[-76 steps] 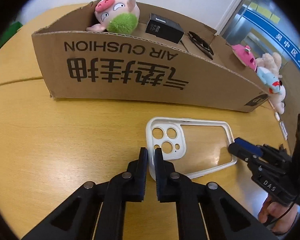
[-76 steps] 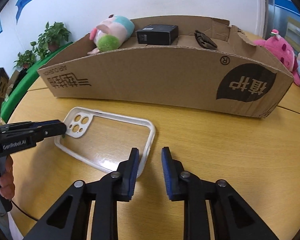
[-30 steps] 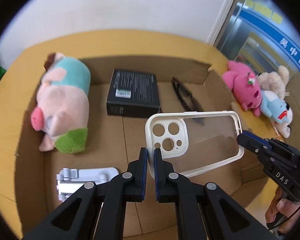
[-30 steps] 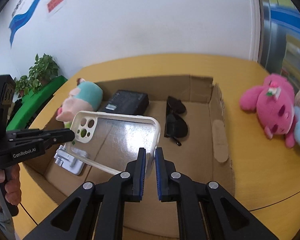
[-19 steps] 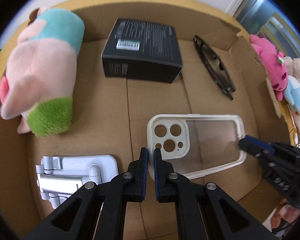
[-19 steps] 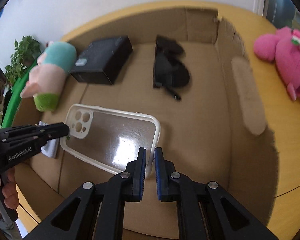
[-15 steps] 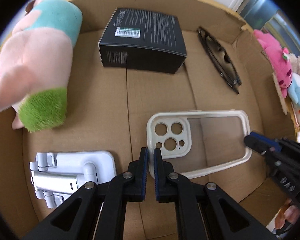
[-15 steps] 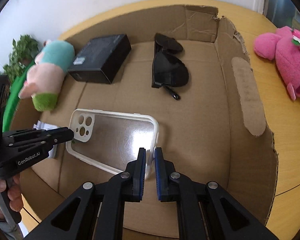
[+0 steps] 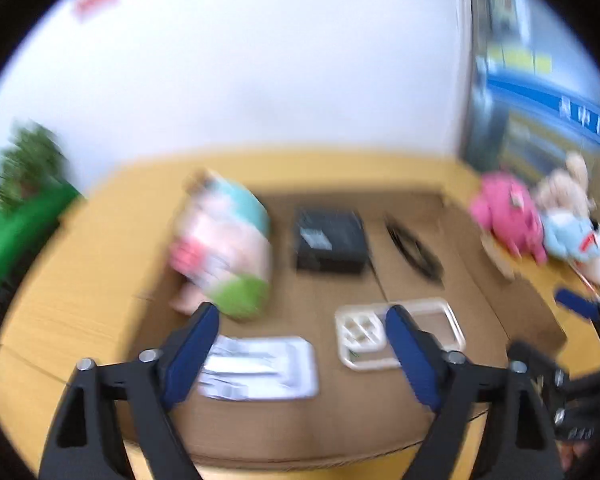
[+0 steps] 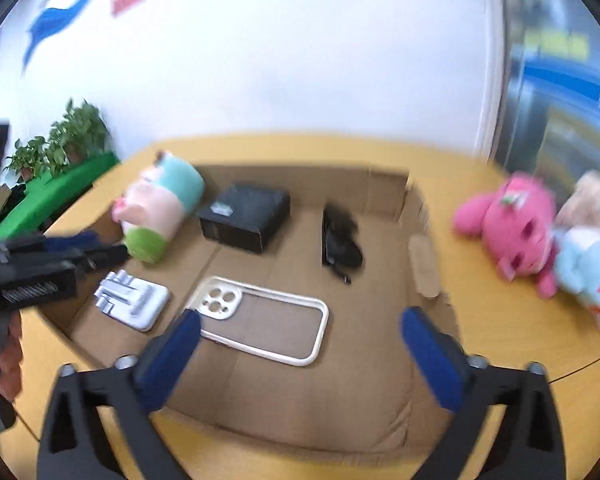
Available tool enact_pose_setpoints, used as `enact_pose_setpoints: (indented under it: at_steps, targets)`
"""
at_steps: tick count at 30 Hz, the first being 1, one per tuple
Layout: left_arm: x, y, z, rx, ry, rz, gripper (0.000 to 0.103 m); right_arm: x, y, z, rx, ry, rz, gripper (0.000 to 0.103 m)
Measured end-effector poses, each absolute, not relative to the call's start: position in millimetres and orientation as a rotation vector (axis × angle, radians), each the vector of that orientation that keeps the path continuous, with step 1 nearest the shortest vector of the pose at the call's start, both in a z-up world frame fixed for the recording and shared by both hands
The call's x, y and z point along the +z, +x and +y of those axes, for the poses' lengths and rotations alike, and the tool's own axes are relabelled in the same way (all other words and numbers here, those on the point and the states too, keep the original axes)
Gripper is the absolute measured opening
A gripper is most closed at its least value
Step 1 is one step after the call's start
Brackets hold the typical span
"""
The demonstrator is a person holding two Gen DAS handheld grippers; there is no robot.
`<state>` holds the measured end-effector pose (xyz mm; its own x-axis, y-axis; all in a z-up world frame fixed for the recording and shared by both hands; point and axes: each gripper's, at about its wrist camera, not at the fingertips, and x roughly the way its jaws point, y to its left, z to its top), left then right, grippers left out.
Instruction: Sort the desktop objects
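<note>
Our left gripper (image 9: pixel 302 330) and right gripper (image 10: pixel 298 330) gape wide, empty, since the phone case (image 10: pixel 260 320) apparently lies flat in the cardboard box (image 10: pixel 424 268).

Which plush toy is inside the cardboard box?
The pink pig plush with the teal back and green tuft, lying at the box's left end. The pink and light-blue plushes lie outside on the table.

White-rimmed clear phone case (image 10: pixel 262 322), brown cardboard box (image 10: pixel 380 340).
</note>
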<state>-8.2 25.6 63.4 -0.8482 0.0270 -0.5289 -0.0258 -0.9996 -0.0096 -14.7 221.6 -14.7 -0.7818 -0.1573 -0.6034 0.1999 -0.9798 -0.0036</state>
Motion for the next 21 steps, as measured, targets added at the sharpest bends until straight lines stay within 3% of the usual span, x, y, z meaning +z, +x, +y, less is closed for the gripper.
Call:
enact_pose_setpoints:
  at_steps: [5, 10, 21]
  targets:
    - [46.3, 19.8, 20.8, 3.129, -0.735, 0.097, 0.086, -34.9, 19.0, 207.9, -2.824, 0.834, 0.069, 0.103]
    - [20.5, 13.5, 6.9, 3.123, -0.838, 0.006, 0.086, -58.4, 5.8, 202.6, -2.776, 0.902, -0.069, 0.103]
    - [-6.6, 13.0, 9.6, 3.150, -0.787, 0.048, 0.087, -69.7, 19.5, 197.3, -2.874, 0.716, -0.002, 0.103]
